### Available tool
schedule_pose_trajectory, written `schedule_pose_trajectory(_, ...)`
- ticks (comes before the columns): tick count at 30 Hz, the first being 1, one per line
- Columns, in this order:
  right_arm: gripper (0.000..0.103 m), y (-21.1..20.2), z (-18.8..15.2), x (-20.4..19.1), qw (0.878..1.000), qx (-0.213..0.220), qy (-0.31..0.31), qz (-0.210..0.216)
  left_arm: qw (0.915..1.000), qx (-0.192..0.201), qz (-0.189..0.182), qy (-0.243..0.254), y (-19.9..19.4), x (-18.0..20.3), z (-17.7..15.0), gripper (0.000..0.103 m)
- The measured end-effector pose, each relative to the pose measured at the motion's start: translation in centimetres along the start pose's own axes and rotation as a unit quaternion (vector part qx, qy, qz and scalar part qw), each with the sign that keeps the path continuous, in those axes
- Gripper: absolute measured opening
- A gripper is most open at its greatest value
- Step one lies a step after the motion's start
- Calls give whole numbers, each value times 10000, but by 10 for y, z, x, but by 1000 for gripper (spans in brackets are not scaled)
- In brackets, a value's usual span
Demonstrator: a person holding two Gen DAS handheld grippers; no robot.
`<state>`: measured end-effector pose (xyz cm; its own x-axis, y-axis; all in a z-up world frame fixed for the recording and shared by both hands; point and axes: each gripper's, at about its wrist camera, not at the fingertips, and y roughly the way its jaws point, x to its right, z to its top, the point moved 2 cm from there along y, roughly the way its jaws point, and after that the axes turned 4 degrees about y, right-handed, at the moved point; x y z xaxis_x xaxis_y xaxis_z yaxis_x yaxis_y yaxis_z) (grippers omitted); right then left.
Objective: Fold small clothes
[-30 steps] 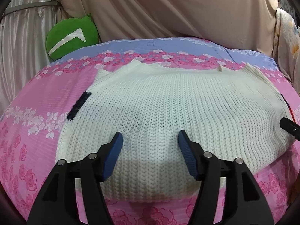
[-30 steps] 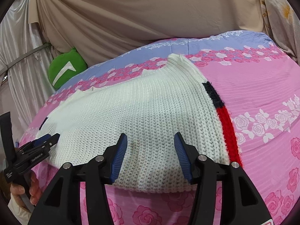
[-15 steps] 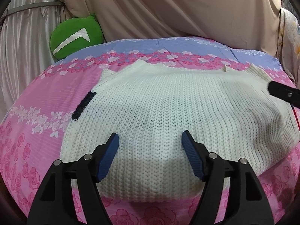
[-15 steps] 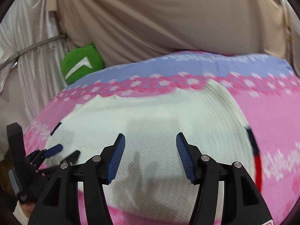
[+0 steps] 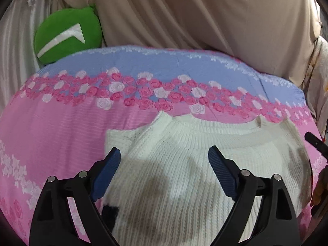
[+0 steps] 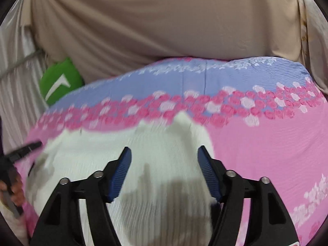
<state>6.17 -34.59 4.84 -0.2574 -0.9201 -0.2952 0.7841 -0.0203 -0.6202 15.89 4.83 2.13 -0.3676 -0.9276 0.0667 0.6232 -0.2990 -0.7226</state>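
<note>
A white knitted sweater (image 5: 205,135) lies flat on the pink rose-print bed sheet (image 5: 51,123), its ribbed collar at the far edge. A dark stripe (image 5: 110,211) shows at its left side. My left gripper (image 5: 164,149) hovers over the sweater near the collar; its jaws are opening and the blue pads press on nothing. My right gripper (image 6: 164,149) hangs above the sweater's (image 6: 92,153) right part, blurred, jaws also opening with nothing pinched between them. Each gripper's tip shows in the other view: the right gripper (image 5: 315,143) and the left gripper (image 6: 22,150).
A green cushion (image 5: 67,34) with a white mark leans at the bed's far left against pale curtains. A beige drape (image 5: 205,20) hangs behind the bed. A hand (image 6: 16,190) holds the left gripper at the frame edge.
Both grippers have moved forward over the sweater, from its near hem toward the collar, and have risen a little. Both pairs of jaws stand wider apart than before.
</note>
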Motion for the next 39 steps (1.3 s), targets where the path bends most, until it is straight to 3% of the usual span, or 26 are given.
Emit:
schedule_pose_trajectory(2, 77, 30, 6, 8, 9989, -257, 108, -367, 9987, -397, -99, -295, 25, -4, -1, 50)
schedule_pose_trajectory(3, 52, 42, 5, 10, 9981, -411, 157, -441, 9980, -482, -36, -410, 31, -7, -3, 31)
schedule_pose_trajectory(4, 11, 48, 2, 11, 9972, -591, 211, -416, 9986, -346, 52, -404, 28, -8, -3, 10)
schedule_pose_trajectory(5, 13, 44, 3, 10, 9979, -509, 251, -300, 9989, -272, 2, -391, 24, -9, -3, 6)
schedule_pose_trajectory(7, 10, 18, 7, 4, 9996, 27, 209, 194, 9988, -57, -165, -452, 9, -12, -1, 5)
schedule_pose_trajectory(9, 8, -2, 14, 6, 9979, 440, 217, 413, 9988, 233, -32, -418, -5, -14, 1, 5)
schedule_pose_trajectory(10, 8, -1, 15, 13, 9981, 431, 303, 325, 9986, 323, 50, -415, -8, -15, 1, 5)
schedule_pose_trajectory(13, 8, 51, 3, 47, 9965, -452, 670, -212, 9983, 40, 390, -428, 18, -21, -1, 5)
schedule_pose_trajectory(14, 7, 55, 2, 53, 9953, -487, 833, -7, 9980, -138, 456, -409, 34, -22, -5, 5)
schedule_pose_trajectory(16, 8, 36, 9, 53, 9946, -379, 963, -17, 9975, -1, 655, -247, 31, -16, -6, 6)
schedule_pose_trajectory(18, 14, 4, 10, 39, 9961, 16, 870, -113, 9977, 121, 598, -282, 11, -11, -5, 8)
schedule_pose_trajectory(20, 16, -25, 2, 10, 9978, 240, 557, 271, 9977, 415, 451, -275, -23, -3, -8, 8)
schedule_pose_trajectory(23, 16, -34, -35, -51, 9963, -132, -174, 836, 9974, 667, 174, -197, -61, 13, -23, 11)
schedule_pose_trajectory(25, 16, -18, -71, -87, 9902, -626, -576, 1105, 9985, 494, 16, -254, -64, 16, -41, 20)
schedule_pose_trajectory(27, 16, 2, -101, -107, 9853, -1009, -825, 1106, 9986, 176, -79, -493, -57, 7, -61, 23)
schedule_pose_trajectory(30, 16, 4, -116, -114, 9889, -724, -963, 872, 9952, -57, -4, -977, -57, -21, -88, 22)
schedule_pose_trajectory(34, 18, -10, -106, -116, 9885, -659, -709, 1158, 9859, 97, -85, -1669, -84, -60, -111, 21)
schedule_pose_trajectory(37, 18, 2, -115, -122, 9853, -902, -760, 1232, 9809, 89, -271, -1925, -87, -67, -114, 24)
schedule_pose_trajectory(39, 16, 9, -122, -119, 9859, -810, -696, 1288, 9763, 156, -333, -2134, -85, -67, -115, 28)
